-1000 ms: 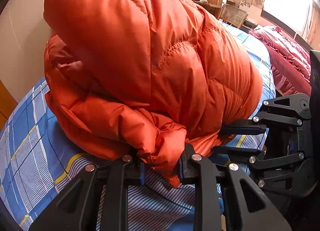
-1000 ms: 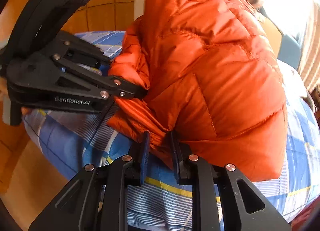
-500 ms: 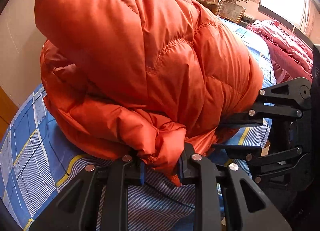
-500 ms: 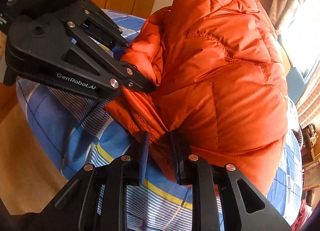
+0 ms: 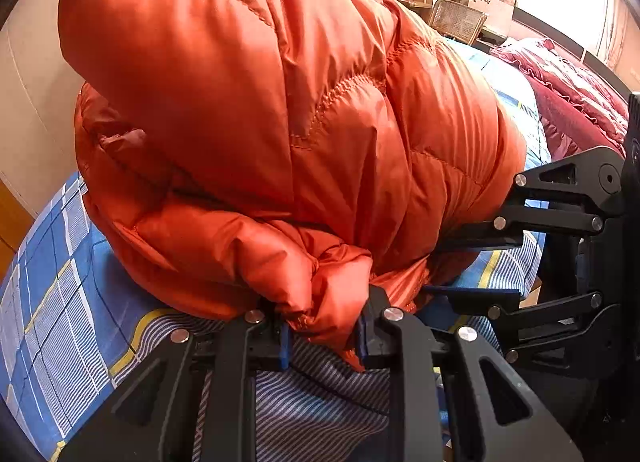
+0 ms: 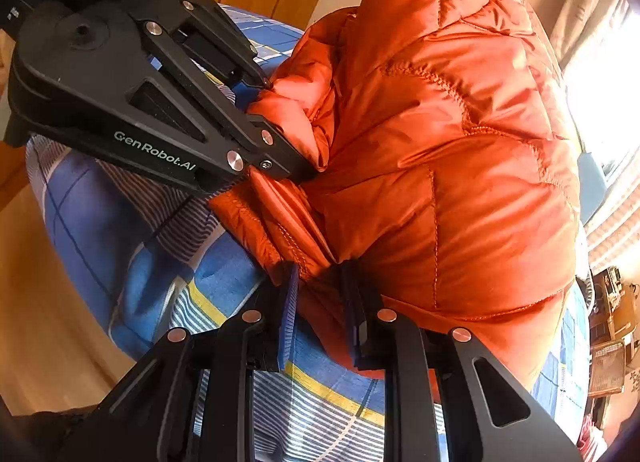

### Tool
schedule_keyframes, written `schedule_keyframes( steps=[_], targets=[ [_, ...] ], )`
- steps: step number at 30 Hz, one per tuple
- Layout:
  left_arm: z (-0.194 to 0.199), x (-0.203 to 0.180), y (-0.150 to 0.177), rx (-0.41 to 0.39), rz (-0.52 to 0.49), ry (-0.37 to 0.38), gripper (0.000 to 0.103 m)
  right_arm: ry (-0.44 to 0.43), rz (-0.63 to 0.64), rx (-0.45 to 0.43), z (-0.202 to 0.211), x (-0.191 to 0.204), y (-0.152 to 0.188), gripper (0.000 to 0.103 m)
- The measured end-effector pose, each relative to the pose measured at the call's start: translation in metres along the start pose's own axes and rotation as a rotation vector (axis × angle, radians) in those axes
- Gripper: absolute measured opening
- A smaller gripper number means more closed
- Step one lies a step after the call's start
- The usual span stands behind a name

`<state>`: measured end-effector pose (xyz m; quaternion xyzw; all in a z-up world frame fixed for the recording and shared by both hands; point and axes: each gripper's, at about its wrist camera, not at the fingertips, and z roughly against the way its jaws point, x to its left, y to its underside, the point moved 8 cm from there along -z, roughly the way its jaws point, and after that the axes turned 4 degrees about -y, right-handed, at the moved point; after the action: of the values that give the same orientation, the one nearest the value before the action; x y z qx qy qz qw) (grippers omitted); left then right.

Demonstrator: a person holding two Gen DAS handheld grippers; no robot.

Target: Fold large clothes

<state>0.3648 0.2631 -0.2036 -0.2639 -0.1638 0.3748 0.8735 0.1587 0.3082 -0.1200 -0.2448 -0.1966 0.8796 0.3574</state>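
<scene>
You've got the puffy orange jacket (image 5: 280, 134) bunched up on the bed (image 5: 60, 302), left gripper (image 5: 324, 336) and right gripper (image 6: 320, 314) both pinching its near edge. Looks light, squishy, slick, so grab seams, not loose puff.

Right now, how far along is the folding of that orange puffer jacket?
Partly done: the orange puffer jacket is already doubled into a thick bundle on the blue plaid bedsheet. In hand: the left gripper and right gripper each pinch its near edge. Left: laying it flat and letting go.
</scene>
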Motion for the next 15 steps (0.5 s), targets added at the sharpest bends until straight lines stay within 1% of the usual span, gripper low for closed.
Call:
schedule_keyframes(
  steps=[4, 8, 12, 15],
  targets=[
    [0.001, -0.001, 0.001, 0.002, -0.014, -0.005, 0.022, -0.013, 0.024, 0.01, 0.002, 0.004, 0.0, 0.02],
    [0.003, -0.002, -0.001, 0.007, -0.045, -0.012, 0.022, -0.063, 0.035, 0.014, 0.012, 0.003, -0.002, 0.02],
    [0.003, -0.002, -0.001, 0.007, -0.069, -0.011, 0.022, -0.07, 0.074, 0.003, 0.02, 0.0, -0.004, 0.02],
    [0.003, -0.002, -0.001, 0.0, -0.071, -0.007, 0.022, -0.064, 0.087, 0.015, 0.013, 0.001, -0.003, 0.02]
  ],
)
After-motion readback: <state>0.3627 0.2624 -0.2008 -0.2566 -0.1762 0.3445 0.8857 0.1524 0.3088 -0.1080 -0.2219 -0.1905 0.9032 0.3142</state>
